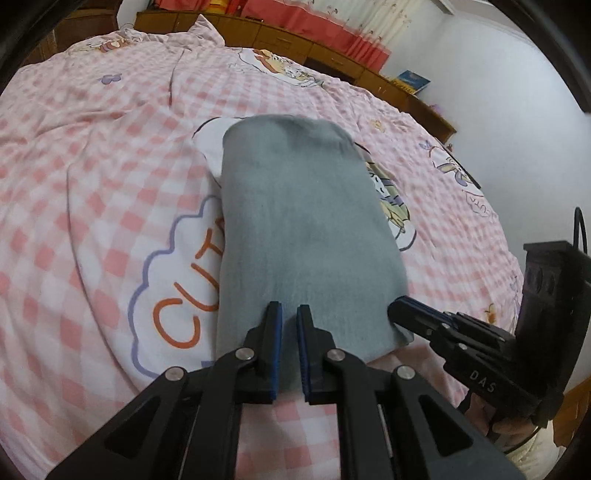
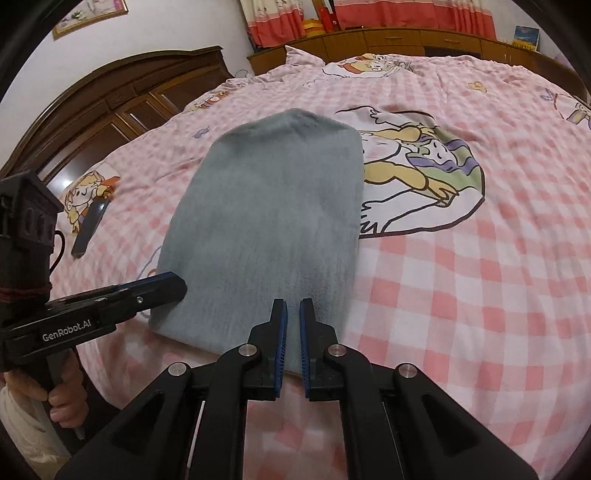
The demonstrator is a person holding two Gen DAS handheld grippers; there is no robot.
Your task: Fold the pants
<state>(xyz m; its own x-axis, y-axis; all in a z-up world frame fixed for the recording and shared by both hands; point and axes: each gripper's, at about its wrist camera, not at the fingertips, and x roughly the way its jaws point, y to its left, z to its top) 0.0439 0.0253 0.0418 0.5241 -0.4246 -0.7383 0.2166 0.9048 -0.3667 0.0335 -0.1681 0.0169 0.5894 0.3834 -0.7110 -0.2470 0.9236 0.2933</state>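
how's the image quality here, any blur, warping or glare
Left wrist view: strong fisheye bending and dark lens-rim corners; the folded grey fabric pants and pink checked bedspread look softly smeared, while the left claw stays crisp. Right wrist view: same bulging distortion, even soft light with no glare, mild blur on the pants, and a sharp right claw.

A home bedroom: a wide bed (image 2: 461, 295) under a pink checked cartoon-print cover, a dark carved wooden headboard (image 2: 110, 92), low wooden cabinets (image 2: 388, 38) along the wall, red patterned curtains (image 2: 369, 13) and a framed picture (image 2: 90, 14) above
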